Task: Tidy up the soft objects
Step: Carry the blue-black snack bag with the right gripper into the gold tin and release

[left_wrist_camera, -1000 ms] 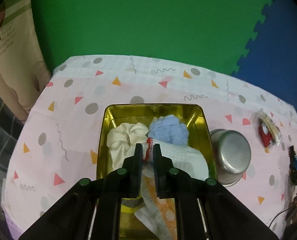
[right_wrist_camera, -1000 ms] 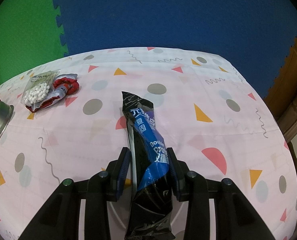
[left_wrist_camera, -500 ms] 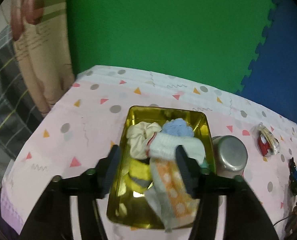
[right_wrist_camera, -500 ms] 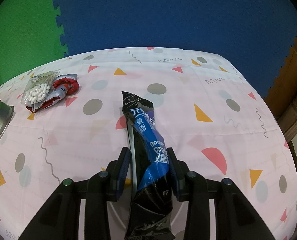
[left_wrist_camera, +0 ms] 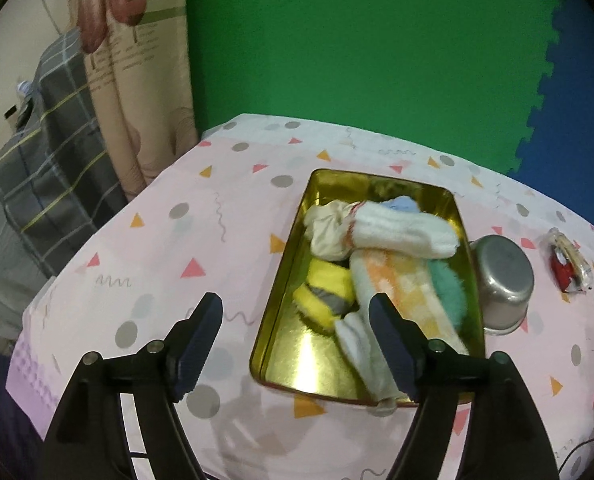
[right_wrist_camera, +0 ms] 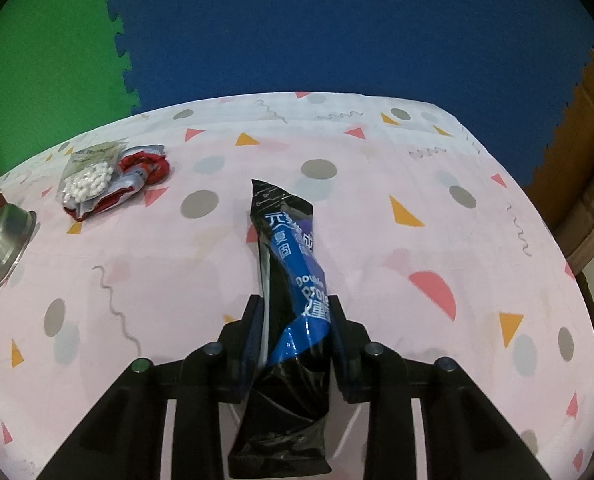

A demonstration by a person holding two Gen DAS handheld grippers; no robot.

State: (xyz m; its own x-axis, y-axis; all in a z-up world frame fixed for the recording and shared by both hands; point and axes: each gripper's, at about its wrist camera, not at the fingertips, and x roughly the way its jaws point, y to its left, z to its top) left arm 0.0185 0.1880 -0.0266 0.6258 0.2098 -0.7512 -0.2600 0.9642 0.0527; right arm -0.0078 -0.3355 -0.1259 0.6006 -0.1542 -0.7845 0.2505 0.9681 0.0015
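Above tin (left_wrist_camera: 285, 280), left gripper (left_wrist_camera: 297, 312) wide, empty

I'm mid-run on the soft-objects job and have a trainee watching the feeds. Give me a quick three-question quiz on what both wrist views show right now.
1. True or false: the left gripper is clamped on the white sock.
2. Multiple choice: the right gripper holds A) the steel bowl, B) the black and blue packet, C) the bag of white beads.
3. Fill in: the yellow plush lies inside the ____.

Key
1. False: its jaws stand wide open and empty, above the near end of the gold tin, and the sock lies in the tin.
2. B: both fingers press its sides.
3. Gold tin, beside the orange checked cloth.
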